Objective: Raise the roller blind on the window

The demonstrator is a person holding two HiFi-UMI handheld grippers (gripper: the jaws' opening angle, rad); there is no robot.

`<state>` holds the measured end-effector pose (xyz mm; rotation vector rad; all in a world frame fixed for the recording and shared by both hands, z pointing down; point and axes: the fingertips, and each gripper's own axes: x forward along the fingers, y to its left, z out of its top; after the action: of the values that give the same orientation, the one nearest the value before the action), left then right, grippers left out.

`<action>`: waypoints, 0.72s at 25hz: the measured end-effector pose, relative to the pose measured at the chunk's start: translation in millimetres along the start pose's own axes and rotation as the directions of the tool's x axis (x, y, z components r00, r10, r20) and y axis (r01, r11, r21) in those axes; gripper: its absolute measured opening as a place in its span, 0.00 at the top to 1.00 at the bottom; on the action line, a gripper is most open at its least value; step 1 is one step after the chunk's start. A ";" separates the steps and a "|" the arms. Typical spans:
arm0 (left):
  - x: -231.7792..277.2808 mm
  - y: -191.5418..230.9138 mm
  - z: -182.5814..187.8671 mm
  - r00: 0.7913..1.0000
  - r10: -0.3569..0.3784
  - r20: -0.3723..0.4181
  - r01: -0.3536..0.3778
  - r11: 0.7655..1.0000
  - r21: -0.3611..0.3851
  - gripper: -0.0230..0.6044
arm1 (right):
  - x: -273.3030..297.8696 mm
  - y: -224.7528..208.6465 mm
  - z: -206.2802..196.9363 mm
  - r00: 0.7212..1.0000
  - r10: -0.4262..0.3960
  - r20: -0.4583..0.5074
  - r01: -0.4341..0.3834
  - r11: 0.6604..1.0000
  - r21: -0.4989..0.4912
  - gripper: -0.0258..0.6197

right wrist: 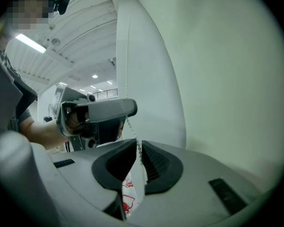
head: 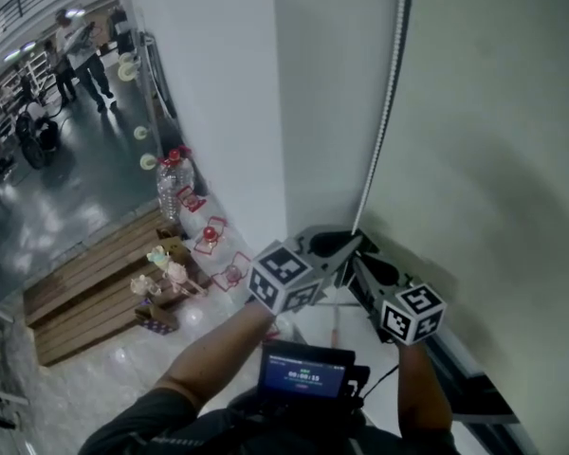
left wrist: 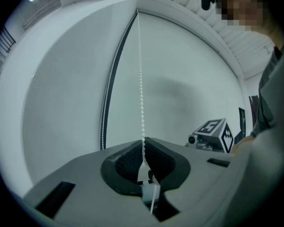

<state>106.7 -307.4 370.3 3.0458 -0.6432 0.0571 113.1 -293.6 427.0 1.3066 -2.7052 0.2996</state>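
On my feed the roller blind (head: 493, 140) fills the right side of the head view as a pale sheet, hanging beside a white wall (head: 218, 112), and its bead chain (head: 387, 93) drops along the blind's left edge to where both tools meet. The left gripper (left wrist: 143, 148) is clamped on that chain: in its own view the dark ribbed pads (left wrist: 128, 162) sit together with the beads pinched between them, and the strand rises straight up from the pinch. A second strand (left wrist: 105, 108) runs against a dark strip further left. The right gripper (right wrist: 136, 150) sits just below the left one on the same chain. In its view I see its jaws standing slightly apart, with the beads passing loosely through the gap rather than being squeezed. The left tool shows there just above and to the left, and the chain comes down from it into the right jaws. In the head view the two marker cubes (head: 283, 275) sit close together near the blind's lower left, and a small lit screen (head: 303, 373) hangs at my operator's chest. Far below on the left I can see a shiny floor (head: 76, 188), a wooden pallet (head: 85, 292), some water bottles (head: 171, 183) and a few people (head: 81, 50) in the distance
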 end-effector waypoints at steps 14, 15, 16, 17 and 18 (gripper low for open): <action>-14.7 -7.6 -3.4 0.999 -0.012 0.044 0.013 1.000 -0.025 0.94 | -46.0 28.6 127.1 0.984 0.125 0.129 -0.096 0.972 -0.213 0.72; -14.9 -9.5 -4.0 0.999 -0.015 0.042 0.016 1.000 -0.027 0.94 | -44.6 29.6 138.7 0.977 0.132 0.168 -0.097 0.975 -0.201 0.72; -14.7 -11.6 -4.1 0.999 -0.020 0.044 0.021 0.999 -0.028 0.94 | -42.3 30.2 150.0 0.968 0.139 0.208 -0.100 0.977 -0.187 0.72; -14.2 -13.0 -4.3 0.999 -0.024 0.047 0.026 0.999 -0.029 0.94 | -39.0 30.1 160.6 0.958 0.145 0.247 -0.103 0.979 -0.173 0.72; -13.7 -13.2 -4.7 0.998 -0.027 0.050 0.029 0.999 -0.029 0.94 | -35.0 29.8 170.3 0.947 0.149 0.285 -0.106 0.981 -0.161 0.72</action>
<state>99.4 -289.7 374.1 3.0359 -0.5986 -0.0279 107.3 -288.1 250.8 1.2240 -2.9981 -0.0897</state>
